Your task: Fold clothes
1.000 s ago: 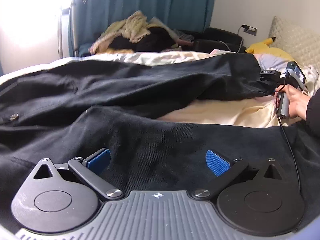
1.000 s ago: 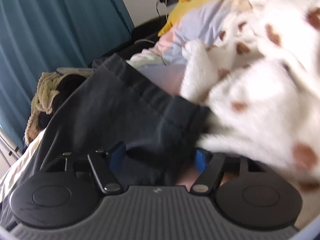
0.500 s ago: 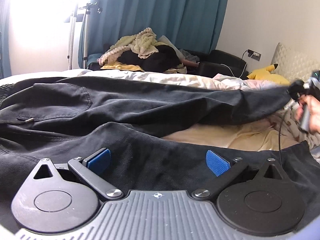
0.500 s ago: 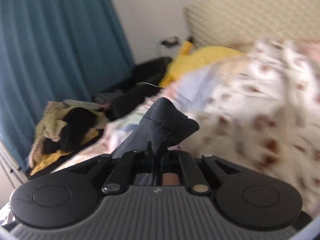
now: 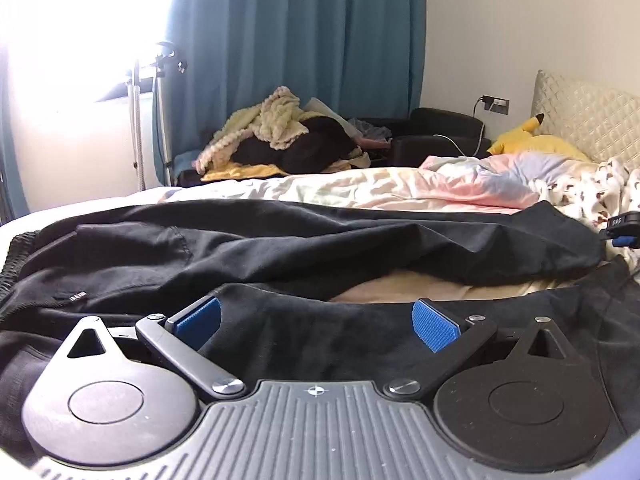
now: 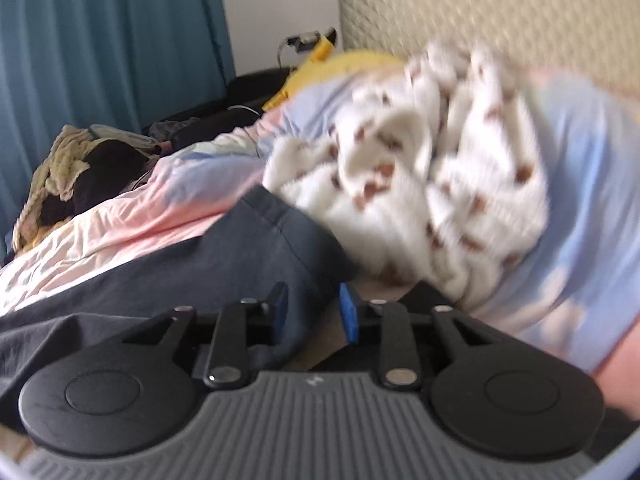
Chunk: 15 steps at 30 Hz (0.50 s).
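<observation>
Black trousers (image 5: 320, 248) lie spread across the bed, the two legs running to the right with cream sheet showing between them. My left gripper (image 5: 316, 324) hovers open over the near leg, its blue pads wide apart with nothing pinched between them. In the right wrist view the far leg's hem (image 6: 276, 216) lies against the spotted blanket. My right gripper (image 6: 314, 312) sits just behind that hem, its jaws opening; a fold of the dark cloth (image 6: 298, 320) still lies loosely between the pads, which do not press on it.
A white fleece blanket with brown spots (image 6: 420, 200) and a pastel duvet (image 5: 400, 188) are bunched at the head of the bed. A yellow plush toy (image 5: 532, 144) lies by the quilted headboard (image 5: 588, 120). A pile of clothes (image 5: 288, 140) sits beyond the bed, before the teal curtain (image 5: 300, 40).
My right gripper shut on the far leg's hem, drew it out to the right, and its jaws have now parted. The left view has risen a little and shows more of the room.
</observation>
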{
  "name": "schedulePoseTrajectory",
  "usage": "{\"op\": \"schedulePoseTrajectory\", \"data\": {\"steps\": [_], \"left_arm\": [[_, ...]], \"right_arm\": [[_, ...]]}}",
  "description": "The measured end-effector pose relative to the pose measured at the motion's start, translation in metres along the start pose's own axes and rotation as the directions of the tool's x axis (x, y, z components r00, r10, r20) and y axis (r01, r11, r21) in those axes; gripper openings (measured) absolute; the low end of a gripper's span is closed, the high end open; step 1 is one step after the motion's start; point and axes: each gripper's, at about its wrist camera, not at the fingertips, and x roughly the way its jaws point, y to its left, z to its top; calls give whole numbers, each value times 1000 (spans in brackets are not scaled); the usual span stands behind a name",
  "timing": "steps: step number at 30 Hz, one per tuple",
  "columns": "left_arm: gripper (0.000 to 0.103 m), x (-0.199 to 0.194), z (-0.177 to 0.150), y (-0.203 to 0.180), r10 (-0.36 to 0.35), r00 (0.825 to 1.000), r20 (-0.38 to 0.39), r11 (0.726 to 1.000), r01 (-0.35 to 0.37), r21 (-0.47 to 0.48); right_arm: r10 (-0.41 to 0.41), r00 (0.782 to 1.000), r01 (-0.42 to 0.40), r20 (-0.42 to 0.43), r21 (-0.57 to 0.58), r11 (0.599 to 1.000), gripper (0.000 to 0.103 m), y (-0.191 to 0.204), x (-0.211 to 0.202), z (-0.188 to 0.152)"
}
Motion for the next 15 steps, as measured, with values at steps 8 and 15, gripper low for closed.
{"op": "schedulePoseTrajectory", "data": {"steps": [8, 15], "left_arm": [[102, -32, -3, 12, 9, 1000, 24, 999, -8, -41], [102, -73, -5, 40, 17, 998, 61, 992, -10, -124]], "right_arm": [[148, 989, -148, 18, 38, 988, 46, -23, -72, 22], [227, 972, -217, -58, 147, 965, 65, -70, -106, 25]]}}
